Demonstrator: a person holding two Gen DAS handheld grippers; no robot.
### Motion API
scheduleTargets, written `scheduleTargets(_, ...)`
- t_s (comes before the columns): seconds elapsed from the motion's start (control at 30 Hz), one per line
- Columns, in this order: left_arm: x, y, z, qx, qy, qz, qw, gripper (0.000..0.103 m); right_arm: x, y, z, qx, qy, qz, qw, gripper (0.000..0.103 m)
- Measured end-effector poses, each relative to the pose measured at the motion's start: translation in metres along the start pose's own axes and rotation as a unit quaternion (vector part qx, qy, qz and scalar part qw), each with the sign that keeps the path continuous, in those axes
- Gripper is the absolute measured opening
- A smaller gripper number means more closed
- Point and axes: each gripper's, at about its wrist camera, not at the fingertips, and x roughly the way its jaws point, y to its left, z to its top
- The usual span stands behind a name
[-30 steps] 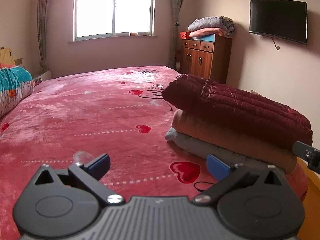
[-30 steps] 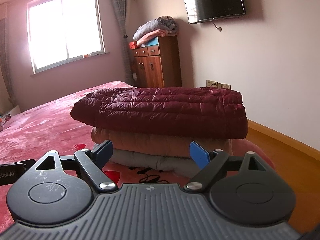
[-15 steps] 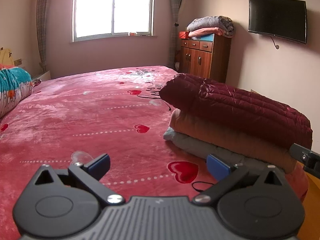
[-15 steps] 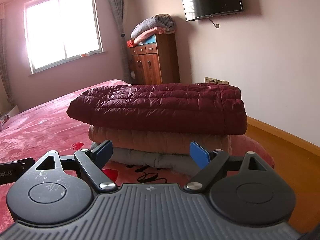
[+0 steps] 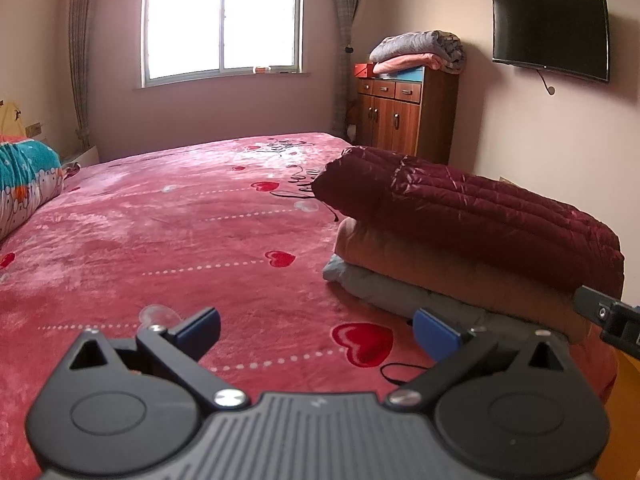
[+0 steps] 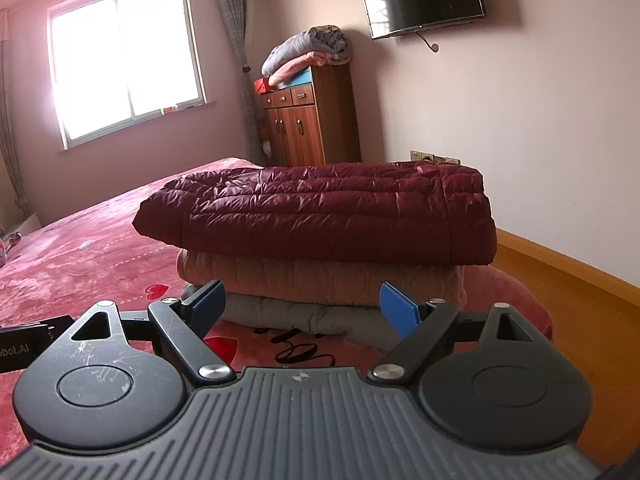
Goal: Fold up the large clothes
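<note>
A folded dark red quilted jacket (image 5: 472, 208) (image 6: 320, 212) lies on top of a stack at the bed's right corner. Under it lie a folded tan garment (image 5: 440, 264) (image 6: 320, 280) and a folded grey one (image 5: 380, 292) (image 6: 300, 316). My left gripper (image 5: 316, 330) is open and empty, low over the bedspread, left of the stack. My right gripper (image 6: 300, 308) is open and empty, just in front of the stack. The right gripper's edge shows in the left wrist view (image 5: 608, 316).
The bed has a red heart-patterned cover (image 5: 180, 240). A teal patterned pillow (image 5: 24, 184) lies at the left. A wooden cabinet (image 5: 404, 116) with folded blankets (image 5: 420, 52) stands by the wall. A TV (image 5: 552, 36) hangs on the wall. Wooden floor (image 6: 580, 300) lies right of the bed.
Both grippers have drifted slightly; the stack sits a little higher and more left in the right wrist view. Both grippers stay open and empty.
</note>
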Motion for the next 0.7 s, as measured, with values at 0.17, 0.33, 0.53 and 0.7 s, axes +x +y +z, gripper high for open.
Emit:
scheduleTargets(0.17,0.001,-0.0011,0.0,0.001,0.002,0.002,1.0,0.102,-0.0003,-0.0008,0.0002,-0.001,0.0,0.002,1.0,0.103)
scheduleTargets(0.33,0.0013,-0.0004,0.0002,-0.002,0.004,-0.001,1.0,0.102,-0.0002,-0.0026,0.0006,-0.001,-0.001,0.003,1.0,0.103)
scheduleTargets(0.53,0.0013,0.0001,0.0004,-0.003,0.001,-0.002,1.0,0.102,0.0008,-0.0029,0.0002,-0.003,0.0,0.005,1.0,0.103)
scheduleTargets(0.7,0.0004,-0.0032,0.0001,-0.002,0.0,-0.002,1.0,0.102,0.0016,-0.0038,0.0003,-0.004,0.001,0.007,1.0,0.103)
